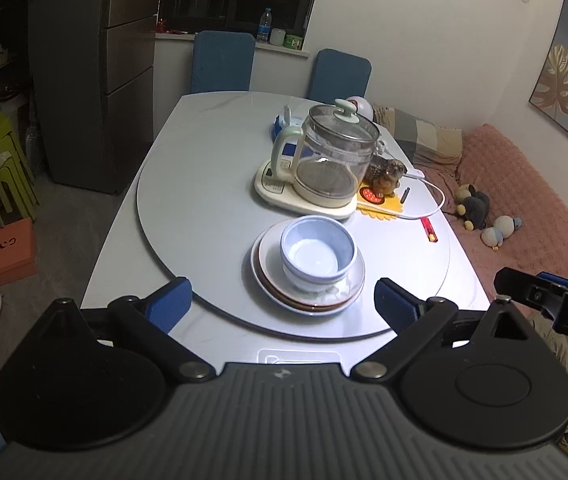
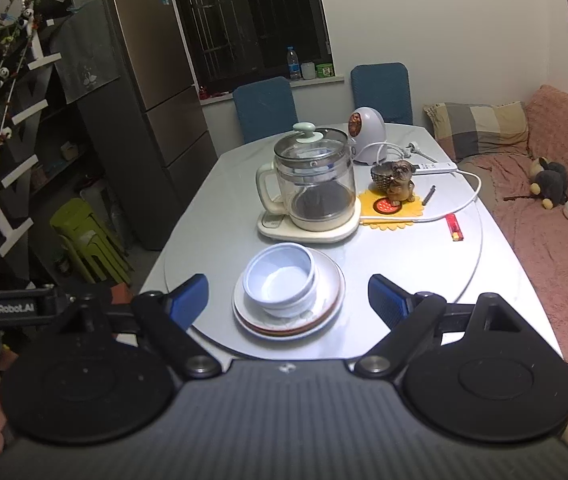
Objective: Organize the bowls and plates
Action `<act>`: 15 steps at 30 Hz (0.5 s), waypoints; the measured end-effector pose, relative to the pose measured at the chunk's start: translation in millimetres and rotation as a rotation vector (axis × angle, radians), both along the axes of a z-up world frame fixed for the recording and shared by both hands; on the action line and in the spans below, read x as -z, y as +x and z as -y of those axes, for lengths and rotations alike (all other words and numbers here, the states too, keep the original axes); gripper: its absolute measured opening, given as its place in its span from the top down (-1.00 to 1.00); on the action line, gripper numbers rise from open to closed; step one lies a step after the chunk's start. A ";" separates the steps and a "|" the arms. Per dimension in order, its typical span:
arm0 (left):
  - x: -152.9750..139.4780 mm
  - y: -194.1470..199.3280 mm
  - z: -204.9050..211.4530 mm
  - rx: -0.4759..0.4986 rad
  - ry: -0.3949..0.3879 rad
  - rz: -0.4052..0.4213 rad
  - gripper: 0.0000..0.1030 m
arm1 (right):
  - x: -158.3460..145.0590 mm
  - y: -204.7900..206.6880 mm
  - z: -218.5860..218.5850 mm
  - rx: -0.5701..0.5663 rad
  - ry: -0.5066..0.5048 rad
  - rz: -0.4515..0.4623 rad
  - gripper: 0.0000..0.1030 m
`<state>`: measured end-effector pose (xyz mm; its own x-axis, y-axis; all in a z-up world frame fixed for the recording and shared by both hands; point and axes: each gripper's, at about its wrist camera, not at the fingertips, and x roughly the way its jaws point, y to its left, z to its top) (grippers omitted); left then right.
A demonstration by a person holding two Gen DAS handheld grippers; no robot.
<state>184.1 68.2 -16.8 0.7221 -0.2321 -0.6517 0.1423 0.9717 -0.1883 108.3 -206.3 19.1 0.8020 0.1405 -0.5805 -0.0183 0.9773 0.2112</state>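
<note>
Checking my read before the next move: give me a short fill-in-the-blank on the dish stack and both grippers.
1. The nested bowls sit on a stack of ____.
2. The plates rest on the round turntable, in front of the glass ____.
3. The left gripper and right gripper both have their jaws ____, holding nothing.

Missing words: plates; kettle; open

I see a glossy, smooth pale worktop with a marbled look. The stacked bowls and plates look like glazed ceramic. The kettle is clear glass on a matt plastic base. The sofa cover is nubbly pink cloth. My left tool has matt black plastic arms.
</note>
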 end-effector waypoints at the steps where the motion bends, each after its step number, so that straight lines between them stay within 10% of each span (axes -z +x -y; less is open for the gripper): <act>1: 1.4 -3.3 0.0 -0.008 0.003 0.001 -0.93 | 1.1 -3.5 -0.4 0.001 0.002 -0.001 -0.71; 15: 10.6 -40.8 4.9 0.044 0.058 -0.015 -0.93 | 17.9 -41.0 -14.0 0.006 -0.008 -0.046 -0.71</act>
